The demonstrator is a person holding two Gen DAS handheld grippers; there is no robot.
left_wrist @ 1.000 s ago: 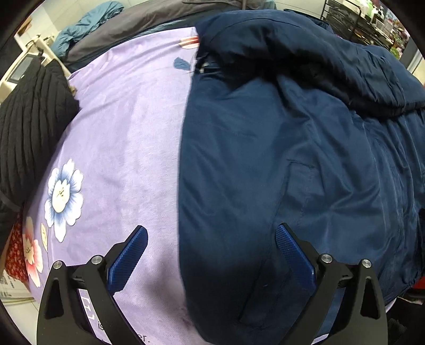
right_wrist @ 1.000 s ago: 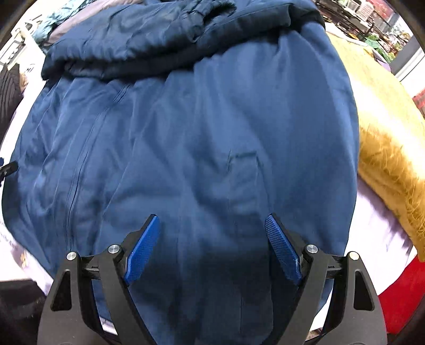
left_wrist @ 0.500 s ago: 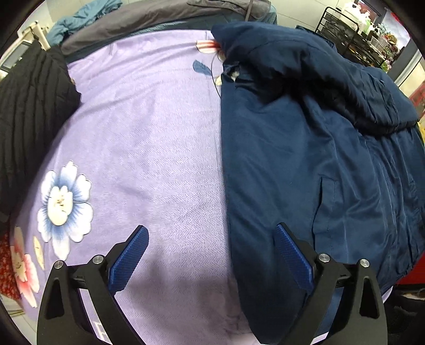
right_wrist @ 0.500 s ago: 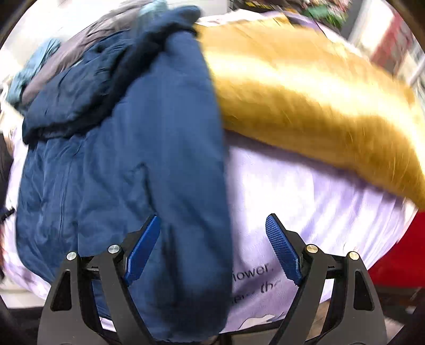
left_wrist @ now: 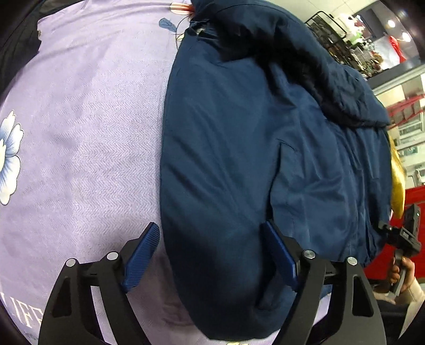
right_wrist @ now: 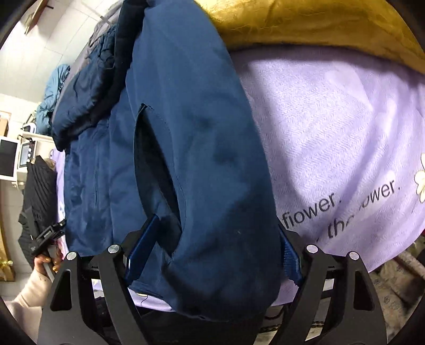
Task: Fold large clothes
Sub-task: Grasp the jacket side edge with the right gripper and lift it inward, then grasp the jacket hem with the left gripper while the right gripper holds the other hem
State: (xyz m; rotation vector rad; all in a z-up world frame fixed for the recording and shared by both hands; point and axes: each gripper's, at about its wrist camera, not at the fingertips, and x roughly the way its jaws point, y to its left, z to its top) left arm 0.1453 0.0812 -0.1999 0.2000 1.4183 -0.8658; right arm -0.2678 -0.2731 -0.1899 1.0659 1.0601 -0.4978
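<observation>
A large navy blue jacket lies on a lilac flowered blanket. My left gripper is open, its blue pads either side of the jacket's near left hem corner. The right wrist view shows the jacket's other side, with a gaping pocket. My right gripper is open, its pads straddling the near right hem corner; the cloth fills the gap between the jaws. The right gripper also shows at the right edge of the left wrist view, and the left gripper at the left edge of the right wrist view.
A mustard-yellow fuzzy garment lies at the far side of the blanket. A black ribbed garment lies left of the jacket. Grey and light blue clothes are piled behind. A wire rack stands at the back right.
Both grippers have moved outward to the jacket's near hem corners. The left now straddles the left corner, the right the right corner. Both stay open.
</observation>
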